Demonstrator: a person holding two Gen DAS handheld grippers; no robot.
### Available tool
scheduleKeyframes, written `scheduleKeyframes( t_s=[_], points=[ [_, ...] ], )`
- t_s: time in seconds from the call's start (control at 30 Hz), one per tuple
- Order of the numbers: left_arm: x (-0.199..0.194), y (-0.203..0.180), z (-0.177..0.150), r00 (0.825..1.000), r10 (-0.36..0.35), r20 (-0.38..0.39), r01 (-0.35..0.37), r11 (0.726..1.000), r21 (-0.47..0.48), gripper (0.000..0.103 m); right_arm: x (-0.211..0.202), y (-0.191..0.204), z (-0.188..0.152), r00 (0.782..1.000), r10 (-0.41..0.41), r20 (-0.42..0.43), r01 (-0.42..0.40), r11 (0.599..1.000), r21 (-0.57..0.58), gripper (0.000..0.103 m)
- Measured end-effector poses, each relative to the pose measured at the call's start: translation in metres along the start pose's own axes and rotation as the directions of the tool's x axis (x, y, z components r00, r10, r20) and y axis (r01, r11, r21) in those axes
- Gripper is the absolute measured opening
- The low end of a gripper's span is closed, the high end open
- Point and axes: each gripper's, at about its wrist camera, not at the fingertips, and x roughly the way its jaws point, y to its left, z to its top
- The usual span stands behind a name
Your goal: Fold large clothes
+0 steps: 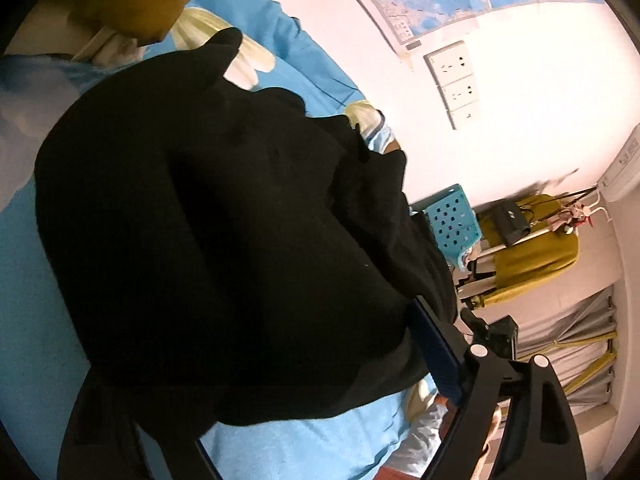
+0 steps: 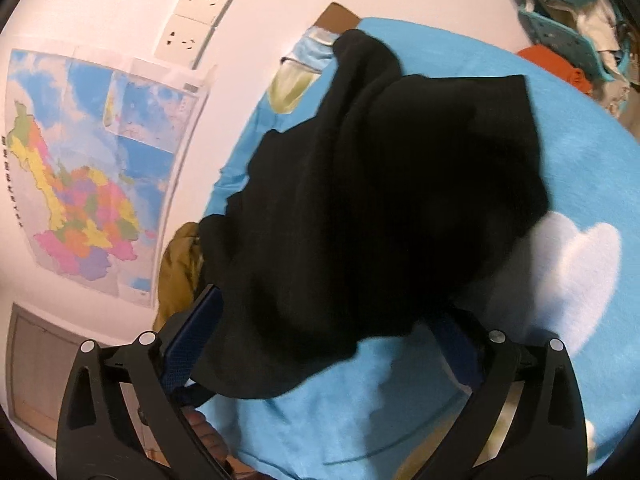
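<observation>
Black garment point(image 1: 224, 220) hides the left tongs' point(image 1: 312, 412) left finger; the right tongs' point(image 2: 332, 344) fingertips are buried in cloth.

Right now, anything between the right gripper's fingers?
Yes. In the right wrist view the black garment drapes over the blue sheet and fills the gap between the right gripper fingers.

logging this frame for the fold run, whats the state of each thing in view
black garment: bunched and creased on the bed, not folded flat
blue bedsheet: spread over the bed, partly covered by the garment
left gripper: jaws wide apart, garment edge draped between them
right gripper: jaws wide apart, near hem of the garment lying between them
teal perforated basket: beside the bed, clothes spilling over its rim
yellow garment: hanging on a rack
</observation>
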Motion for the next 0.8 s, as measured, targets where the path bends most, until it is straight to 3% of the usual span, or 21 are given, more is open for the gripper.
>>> scheduleKeyframes(
  t_s=[0.17,0.37,0.4,0.47,0.6,0.67,0.73,0.77,0.8],
  points=[
    [0.007,-0.013,0.000,0.997,0.073,-0.003,-0.073,0.996,0.059,0.086,0.016,0.009,0.005,0.999,-0.036,-0.010,0.036,0.999,-0.016,0.099],
    [0.004,-0.022,0.004,0.992,0.124,0.003,-0.124,0.990,0.063,0.082,0.024,0.037,0.012,0.989,-0.090,0.114,0.105,0.986,-0.133,0.093],
    [0.004,-0.025,0.003,0.990,0.140,0.011,-0.141,0.987,0.073,0.081,0.029,0.042,0.010,0.986,-0.113,0.119,0.133,0.974,-0.181,0.094],
    [0.007,-0.026,0.002,0.985,0.173,-0.003,-0.172,0.981,0.090,0.081,0.040,0.038,0.010,0.983,-0.160,0.090,0.174,0.971,-0.166,0.099],
    [0.011,-0.020,0.004,0.989,0.148,0.006,-0.148,0.988,0.051,0.086,0.046,0.039,0.009,0.979,-0.177,0.106,0.192,0.967,-0.164,0.099],
    [0.015,-0.017,0.006,0.995,0.100,-0.003,-0.100,0.994,0.039,0.096,0.048,0.040,0.010,0.977,-0.179,0.120,0.198,0.964,-0.177,0.099],
    [0.018,-0.021,0.007,0.993,0.120,-0.003,-0.119,0.991,0.053,0.096,0.049,0.042,0.008,0.974,-0.180,0.136,0.204,0.959,-0.197,0.096],
    [0.019,-0.022,0.008,0.991,0.130,-0.006,-0.130,0.990,0.060,0.096,0.049,0.045,0.006,0.970,-0.195,0.148,0.224,0.949,-0.220,0.087],
    [0.019,-0.024,0.008,0.990,0.141,-0.005,-0.141,0.988,0.067,0.095,0.047,0.047,0.005,0.966,-0.199,0.167,0.235,0.944,-0.233,0.071]
  ],
)
